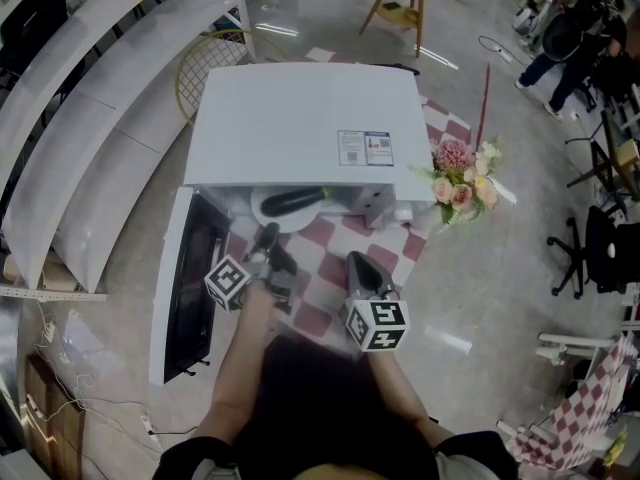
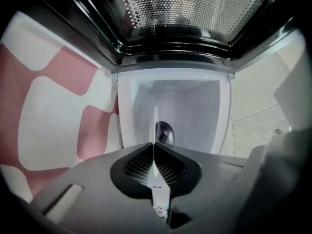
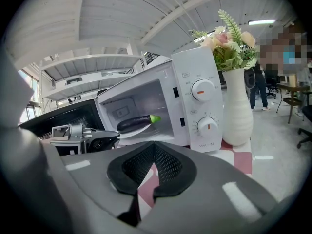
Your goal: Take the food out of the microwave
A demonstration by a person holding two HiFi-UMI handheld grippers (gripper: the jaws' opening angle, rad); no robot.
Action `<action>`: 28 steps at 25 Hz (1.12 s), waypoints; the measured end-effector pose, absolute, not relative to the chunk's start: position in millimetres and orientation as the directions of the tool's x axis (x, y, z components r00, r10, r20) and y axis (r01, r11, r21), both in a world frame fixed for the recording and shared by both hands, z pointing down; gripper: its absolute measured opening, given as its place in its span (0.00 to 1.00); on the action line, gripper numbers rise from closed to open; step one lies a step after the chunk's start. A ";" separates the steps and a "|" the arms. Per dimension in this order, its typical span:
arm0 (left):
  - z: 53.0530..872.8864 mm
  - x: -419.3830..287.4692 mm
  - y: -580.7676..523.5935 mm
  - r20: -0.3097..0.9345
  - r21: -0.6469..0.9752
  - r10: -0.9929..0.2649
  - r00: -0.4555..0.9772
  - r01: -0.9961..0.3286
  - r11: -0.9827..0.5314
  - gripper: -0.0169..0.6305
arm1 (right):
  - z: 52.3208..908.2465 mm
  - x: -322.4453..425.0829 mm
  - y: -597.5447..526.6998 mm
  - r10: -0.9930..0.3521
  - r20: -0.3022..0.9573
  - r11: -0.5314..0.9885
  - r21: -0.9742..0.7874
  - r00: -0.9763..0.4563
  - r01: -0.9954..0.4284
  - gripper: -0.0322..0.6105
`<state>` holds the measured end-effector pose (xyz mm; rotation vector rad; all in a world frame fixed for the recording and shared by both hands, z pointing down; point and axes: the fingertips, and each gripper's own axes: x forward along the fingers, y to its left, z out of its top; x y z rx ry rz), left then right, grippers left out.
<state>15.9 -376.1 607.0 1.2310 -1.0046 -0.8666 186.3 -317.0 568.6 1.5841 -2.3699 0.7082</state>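
Pink and white cloth (image 1: 330,253) covers the table under the white microwave (image 1: 305,123). Its door (image 1: 185,288) stands open on the left. Shiny grey floor (image 1: 500,268) lies all round, with white shelves (image 1: 90,98) on the left and flowers (image 1: 460,180) just beside the microwave on the right. My left tongs (image 2: 154,152) are pinched on the rim of the plate (image 1: 285,211) at the microwave's mouth. The eggplant (image 3: 138,123) lies on that plate, long side across the opening, green stem toward the dials (image 3: 202,89). My right tongs (image 3: 154,155) are closed with nothing in them, over the cloth.
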 end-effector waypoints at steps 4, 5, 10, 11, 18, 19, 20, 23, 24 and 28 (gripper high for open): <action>605.0 15.7 -369.6 0.136 0.990 -0.929 0.344 -0.004 0.143 0.05 | 567.9 187.1 -312.6 -0.815 0.420 0.303 -0.278 -0.399 -0.912 0.05; 605.0 15.1 -368.2 0.136 0.990 -0.929 0.345 -0.006 0.142 0.05 | 567.5 186.9 -311.7 -0.816 0.420 0.302 -0.279 -0.399 -0.912 0.05; 601.5 14.1 -363.4 0.123 0.991 -0.929 0.349 -0.002 0.130 0.05 | 567.6 185.1 -308.0 -0.817 0.420 0.300 -0.276 -0.395 -0.913 0.05; 601.0 14.0 -362.1 0.122 0.992 -0.929 0.350 -0.001 0.129 0.05 | 567.6 184.3 -307.3 -0.817 0.420 0.300 -0.275 -0.395 -0.913 0.05; 596.4 12.6 -350.9 0.113 0.993 -0.925 0.363 -0.001 0.121 0.05 | 563.5 179.3 -300.0 -0.823 0.415 0.295 -0.272 -0.388 -0.916 0.05; 595.5 12.6 -349.2 0.112 0.993 -0.924 0.366 -0.001 0.120 0.05 | 561.9 179.4 -298.8 -0.825 0.413 0.292 -0.272 -0.385 -0.917 0.05; 594.7 12.9 -347.3 0.112 0.993 -0.922 0.370 -0.001 0.120 0.05 | 560.4 179.9 -297.5 -0.828 0.412 0.286 -0.272 -0.380 -0.919 0.05; 591.6 13.7 -341.0 0.113 0.993 -0.917 0.382 -0.001 0.122 0.05 | 555.8 180.6 -292.2 -0.839 0.405 0.267 -0.275 -0.363 -0.924 0.05; 590.6 13.9 -339.2 0.113 0.993 -0.915 0.386 -0.002 0.122 0.05 | 554.2 180.3 -290.1 -0.842 0.403 0.263 -0.275 -0.359 -0.925 0.05; 586.4 16.0 -332.8 0.114 0.992 -0.910 0.400 -0.002 0.123 0.05 | 549.8 182.2 -281.9 -0.851 0.401 0.241 -0.273 -0.338 -0.931 0.05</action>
